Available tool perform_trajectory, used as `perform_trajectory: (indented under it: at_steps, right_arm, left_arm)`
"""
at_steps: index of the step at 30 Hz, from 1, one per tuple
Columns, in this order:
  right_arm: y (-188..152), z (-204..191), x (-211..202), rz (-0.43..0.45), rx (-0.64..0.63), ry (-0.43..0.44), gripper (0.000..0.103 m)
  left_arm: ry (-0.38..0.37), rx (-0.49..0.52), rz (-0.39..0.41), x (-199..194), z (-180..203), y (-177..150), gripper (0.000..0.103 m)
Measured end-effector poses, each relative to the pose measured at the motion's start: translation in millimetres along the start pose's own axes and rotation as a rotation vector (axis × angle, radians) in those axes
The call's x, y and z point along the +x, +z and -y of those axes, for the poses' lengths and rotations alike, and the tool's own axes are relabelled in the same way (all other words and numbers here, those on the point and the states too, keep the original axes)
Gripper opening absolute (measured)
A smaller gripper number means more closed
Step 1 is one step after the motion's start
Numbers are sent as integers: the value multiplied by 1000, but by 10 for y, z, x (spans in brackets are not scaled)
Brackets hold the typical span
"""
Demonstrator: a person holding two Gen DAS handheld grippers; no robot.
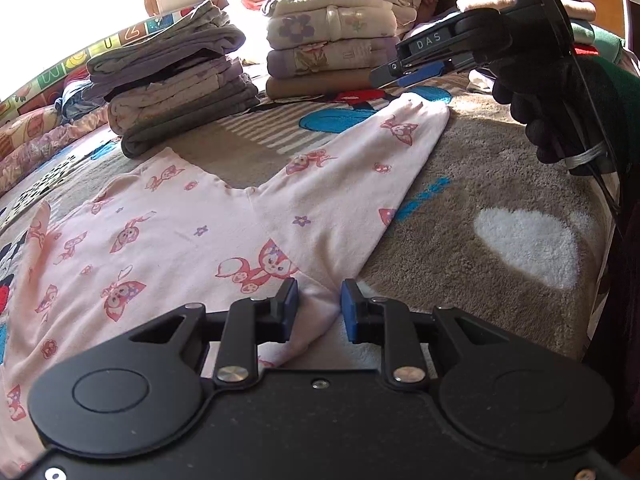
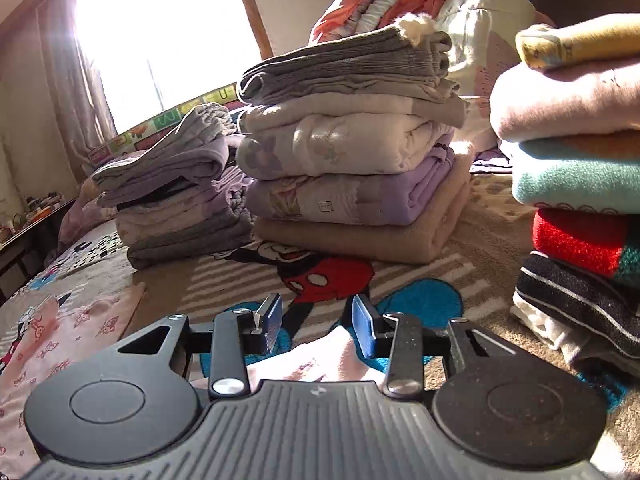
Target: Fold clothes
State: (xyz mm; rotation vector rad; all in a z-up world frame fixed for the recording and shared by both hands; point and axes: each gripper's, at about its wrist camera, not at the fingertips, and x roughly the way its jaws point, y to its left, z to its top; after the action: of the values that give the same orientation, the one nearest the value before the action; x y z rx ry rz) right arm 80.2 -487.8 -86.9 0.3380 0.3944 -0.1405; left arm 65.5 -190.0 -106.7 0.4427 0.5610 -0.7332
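Pink pyjama trousers point(image 1: 180, 232) printed with cartoon foxes lie spread flat on the bed blanket. My left gripper point(image 1: 319, 308) is shut on a bunched edge of them near the waist, and the cloth fills the gap between the blue pads. One leg runs up and to the right, and its end lies just below my right gripper point(image 1: 382, 73), held by a black-gloved hand point(image 1: 560, 100). In the right wrist view the right gripper point(image 2: 316, 320) is open. The pink leg end point(image 2: 316, 360) lies slack beneath its jaws and the pads do not touch it.
Two stacks of folded clothes point(image 1: 176, 92) point(image 1: 332, 40) stand on the blanket behind the trousers. A third stack point(image 2: 580, 184) sits at the right. The brown cartoon blanket point(image 1: 480, 168) is bare to the right of the trousers. A bright window point(image 2: 160, 32) is at the back left.
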Motion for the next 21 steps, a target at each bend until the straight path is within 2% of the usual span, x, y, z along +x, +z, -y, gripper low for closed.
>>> perform_trajectory:
  at_steps: [3,4,6,10,12,16,21]
  right_arm:
    - [-123,-385,76,-109,-145,97,38]
    - [-175,-490,133,-152,-200,85,38]
    - [-286,-603,267,-228,-299,-22,38]
    - [-227,-581,70,-149,-281,-98,41]
    - [-214,-525,12,-127,-240,-104,41]
    - [-149,-635,-15,-63,-205,-54,42]
    - [-81,-900,128,-63,-58,107,45]
  left_arm:
    - [-2,-3,-2,1,-7,4,22]
    - [-4,-5,-2,0,-14,6,22]
    - [-12,-9,-3,-7,-30,12,22]
    - [-38,-34,-3,-68,-109,40,29]
    - [-48,-65,9,-123,-192,58,31]
    - [-38,-221,66,-270,-576,112,31]
    - [66,-396,104,-406,-1157,109,31]
